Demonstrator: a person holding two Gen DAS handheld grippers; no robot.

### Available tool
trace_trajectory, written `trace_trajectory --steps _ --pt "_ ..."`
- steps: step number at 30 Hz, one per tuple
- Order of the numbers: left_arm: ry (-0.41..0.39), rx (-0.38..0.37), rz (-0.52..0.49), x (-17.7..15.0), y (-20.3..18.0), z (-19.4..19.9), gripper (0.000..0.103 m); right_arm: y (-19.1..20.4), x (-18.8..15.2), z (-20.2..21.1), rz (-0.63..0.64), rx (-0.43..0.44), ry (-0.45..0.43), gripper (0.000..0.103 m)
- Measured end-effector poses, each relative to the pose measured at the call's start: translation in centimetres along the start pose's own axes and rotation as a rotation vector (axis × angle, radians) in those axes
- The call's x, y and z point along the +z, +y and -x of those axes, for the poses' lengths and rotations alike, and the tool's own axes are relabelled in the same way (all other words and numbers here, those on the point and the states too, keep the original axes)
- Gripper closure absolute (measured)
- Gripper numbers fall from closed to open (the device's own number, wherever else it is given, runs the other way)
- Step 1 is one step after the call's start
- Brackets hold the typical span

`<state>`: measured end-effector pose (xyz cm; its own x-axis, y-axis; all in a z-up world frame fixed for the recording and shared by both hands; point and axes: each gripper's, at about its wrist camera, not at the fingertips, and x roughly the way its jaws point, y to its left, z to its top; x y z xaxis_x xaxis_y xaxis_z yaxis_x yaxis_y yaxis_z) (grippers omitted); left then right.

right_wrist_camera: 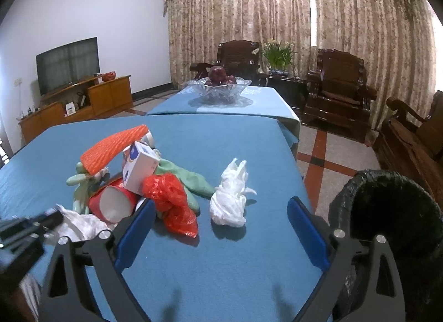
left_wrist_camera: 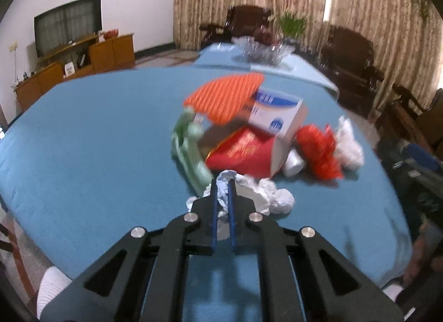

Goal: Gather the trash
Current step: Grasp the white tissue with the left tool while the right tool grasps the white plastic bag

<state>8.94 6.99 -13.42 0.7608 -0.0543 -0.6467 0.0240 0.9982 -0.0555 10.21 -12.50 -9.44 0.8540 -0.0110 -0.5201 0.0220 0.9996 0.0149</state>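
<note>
The left gripper (left_wrist_camera: 223, 183) is clenched on a crumpled white tissue (left_wrist_camera: 260, 190), its blue pads (left_wrist_camera: 214, 211) pinching one end of the wad while the rest spills out to the right on the blue table (left_wrist_camera: 83, 142). From the right wrist view the same gripper (right_wrist_camera: 49, 219) shows only as a blurred black shape at the left edge, with the tissue (right_wrist_camera: 77, 223) just beside it.

The right gripper (right_wrist_camera: 221, 227) is released, fingers (right_wrist_camera: 135, 233) spread wide above a bare stretch of cloth near the table's (right_wrist_camera: 221, 266) near edge, touching nothing.

The trash sits in a heap toward the middle of the table. An orange foam sleeve (left_wrist_camera: 224, 97) lies on top, tilted over a white and blue box (left_wrist_camera: 277, 114). Under the box a red paper cup (left_wrist_camera: 243, 155) lies on its side, its mouth facing the right wrist camera. A pale green glove (left_wrist_camera: 191, 147) drapes along the heap's left side. A red plastic bag (right_wrist_camera: 171, 202) lies crumpled at the heap's right, close to the right gripper's left finger. A white plastic bag (right_wrist_camera: 231, 197) stands bunched a little apart, nearer the table's right edge.

A bin with a black liner (right_wrist_camera: 387, 211) stands off the table's right edge, beside the right gripper. On the far table sits a glass bowl (right_wrist_camera: 218, 86) of fruit.
</note>
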Motion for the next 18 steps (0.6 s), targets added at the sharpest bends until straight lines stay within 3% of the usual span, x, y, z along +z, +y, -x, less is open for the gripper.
trace_trajectory --steps 6,13,16,18 --pt "-0.046 -0.017 0.008 1.6 -0.8 0.3 0.098 -0.4 0.6 -2.3 -0.005 -0.020 0.035 0.024" --pt "-0.043 -0.030 0.007 1.8 -1.1 -0.7 0.098 -0.6 -0.1 -6.0 -0.010 -0.033 0.131 0.043" --pt "-0.040 -0.032 0.002 1.8 -1.1 -1.0 0.098 -0.7 -0.5 -7.2 -0.010 -0.031 0.178 0.054" --pt "-0.038 -0.028 -0.003 1.9 -1.3 -1.3 0.098 -0.7 -0.8 -7.7 -0.007 -0.025 0.204 0.068"
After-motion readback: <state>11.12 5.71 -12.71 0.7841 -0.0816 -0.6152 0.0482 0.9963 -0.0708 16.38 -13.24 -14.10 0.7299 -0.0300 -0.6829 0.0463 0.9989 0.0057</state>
